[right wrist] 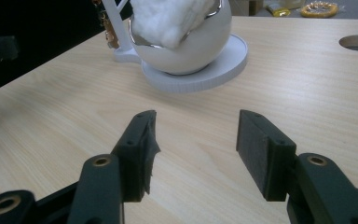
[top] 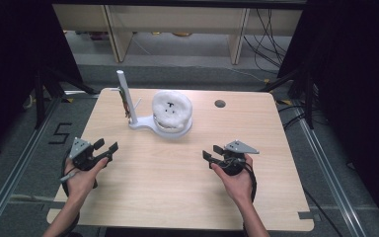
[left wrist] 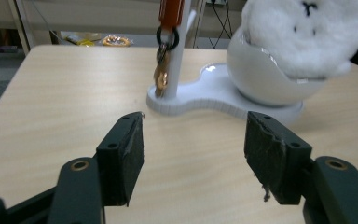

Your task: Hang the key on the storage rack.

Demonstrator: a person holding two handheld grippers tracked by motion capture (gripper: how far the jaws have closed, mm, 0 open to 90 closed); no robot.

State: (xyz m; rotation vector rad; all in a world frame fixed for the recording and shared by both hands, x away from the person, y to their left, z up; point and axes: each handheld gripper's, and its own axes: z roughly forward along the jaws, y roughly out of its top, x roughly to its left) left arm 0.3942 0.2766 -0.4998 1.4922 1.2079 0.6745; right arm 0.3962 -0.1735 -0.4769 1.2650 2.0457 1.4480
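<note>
In the high view, the fluffy white plush ball with a stitched black face [top: 172, 112] sits in a glossy white bowl-shaped stand with an upright post [top: 134, 118] at upper centre, well apart from the left gripper [top: 105, 147] and right gripper [top: 212, 152], both with jaws wide and empty. In the left gripper view the plush fills the upper right, above and beyond the spread jaws, with a bunch of brass keys on a black ring [left wrist: 162, 70] hanging at the post. In the right gripper view the plush lies at top centre, far past the open jaws, over the pale wooden table [right wrist: 307, 88].

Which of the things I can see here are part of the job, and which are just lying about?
Part of the job:
- white stand with its post
- fluffy white toy in the stand's bowl
- keys hanging on the post
- left gripper and right gripper, both open

Lying about:
- cables on the floor
- shelf unit behind the table
</note>
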